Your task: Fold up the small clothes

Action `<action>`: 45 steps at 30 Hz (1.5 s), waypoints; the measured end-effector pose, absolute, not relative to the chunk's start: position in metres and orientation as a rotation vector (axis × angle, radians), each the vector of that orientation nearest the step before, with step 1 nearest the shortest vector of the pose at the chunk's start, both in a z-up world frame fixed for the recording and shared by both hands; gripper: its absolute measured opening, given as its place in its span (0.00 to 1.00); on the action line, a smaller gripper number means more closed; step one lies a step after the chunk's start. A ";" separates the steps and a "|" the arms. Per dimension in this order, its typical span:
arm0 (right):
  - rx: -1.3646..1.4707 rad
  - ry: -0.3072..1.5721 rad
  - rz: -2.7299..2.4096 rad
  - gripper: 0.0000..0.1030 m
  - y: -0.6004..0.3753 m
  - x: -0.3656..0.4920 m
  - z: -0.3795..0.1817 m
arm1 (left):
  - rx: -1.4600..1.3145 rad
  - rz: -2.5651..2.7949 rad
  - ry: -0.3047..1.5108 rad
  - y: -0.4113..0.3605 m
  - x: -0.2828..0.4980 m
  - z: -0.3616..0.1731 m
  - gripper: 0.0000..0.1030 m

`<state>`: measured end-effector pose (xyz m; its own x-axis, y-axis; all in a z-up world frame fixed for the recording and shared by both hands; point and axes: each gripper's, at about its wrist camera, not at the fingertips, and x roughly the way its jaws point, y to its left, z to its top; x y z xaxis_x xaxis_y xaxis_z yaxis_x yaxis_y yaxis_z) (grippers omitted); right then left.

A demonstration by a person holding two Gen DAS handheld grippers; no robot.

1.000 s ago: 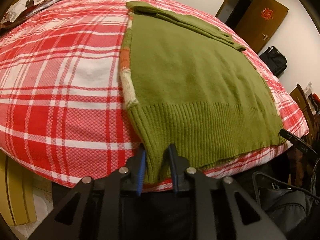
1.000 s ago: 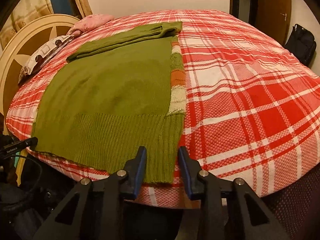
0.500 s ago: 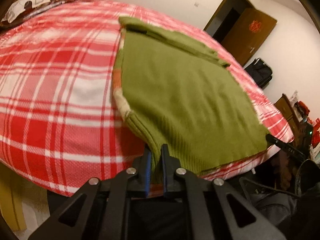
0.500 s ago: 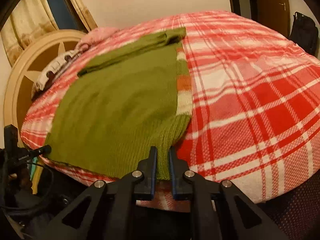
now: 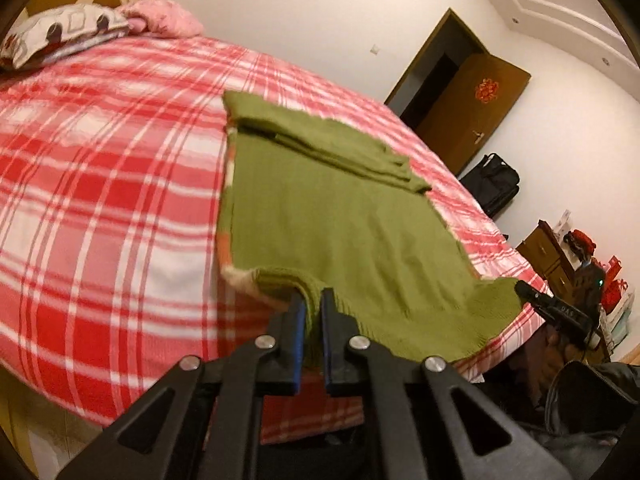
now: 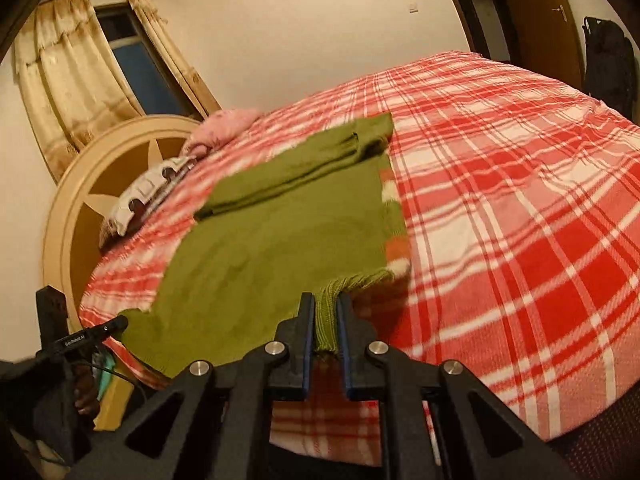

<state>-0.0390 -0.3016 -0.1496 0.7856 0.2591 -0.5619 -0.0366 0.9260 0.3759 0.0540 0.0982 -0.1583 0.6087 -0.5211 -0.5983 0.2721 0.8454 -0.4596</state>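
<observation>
An olive-green knitted sweater (image 5: 344, 216) (image 6: 272, 240) lies flat on the red-and-white plaid bedspread (image 5: 104, 200) (image 6: 512, 208), its sleeves folded across the far end. My left gripper (image 5: 311, 300) is shut on the ribbed hem at the sweater's near left corner, which is lifted off the bed. My right gripper (image 6: 325, 304) is shut on the hem at the near right corner, also raised. Each gripper shows at the other view's edge, pinching its corner: the right gripper (image 5: 524, 290) and the left gripper (image 6: 120, 322).
Pillows (image 5: 64, 32) (image 6: 148, 196) and a round cream headboard (image 6: 76, 184) stand at the bed's head. A brown door (image 5: 476, 112) is ajar and a black bag (image 5: 492, 184) sits by the wall. A curtained window (image 6: 124, 56) is behind the headboard.
Both grippers closed on the hem corners and rose, lifting the near edge of the sweater off the bed. The views tilted upward.
</observation>
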 end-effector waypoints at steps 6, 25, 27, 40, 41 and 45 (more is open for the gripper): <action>0.337 0.607 0.175 0.10 -0.299 -0.029 -0.131 | -0.296 -0.505 0.763 0.087 0.067 -0.146 0.07; 0.362 0.881 0.071 0.04 -0.326 -0.021 -0.175 | -0.343 -0.508 0.770 0.093 0.075 -0.146 0.07; 0.358 0.913 0.036 0.04 -0.331 -0.026 -0.182 | -0.342 -0.509 0.768 0.093 0.075 -0.145 0.07; 0.112 0.854 -0.074 0.05 -0.307 -0.036 -0.169 | -0.343 -0.519 0.780 0.089 0.073 -0.148 0.07; 0.073 0.855 -0.098 0.05 -0.306 -0.035 -0.169 | -0.344 -0.520 0.783 0.088 0.073 -0.149 0.07; -0.058 0.790 -0.251 0.05 -0.314 -0.037 -0.161 | -0.352 -0.526 0.790 0.088 0.074 -0.151 0.07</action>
<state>-0.0367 -0.3136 -0.1606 0.6755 -0.2442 -0.6957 0.2012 0.9688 -0.1447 0.0736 0.0883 -0.1510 0.5870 -0.5678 -0.5771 0.3130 0.8166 -0.4850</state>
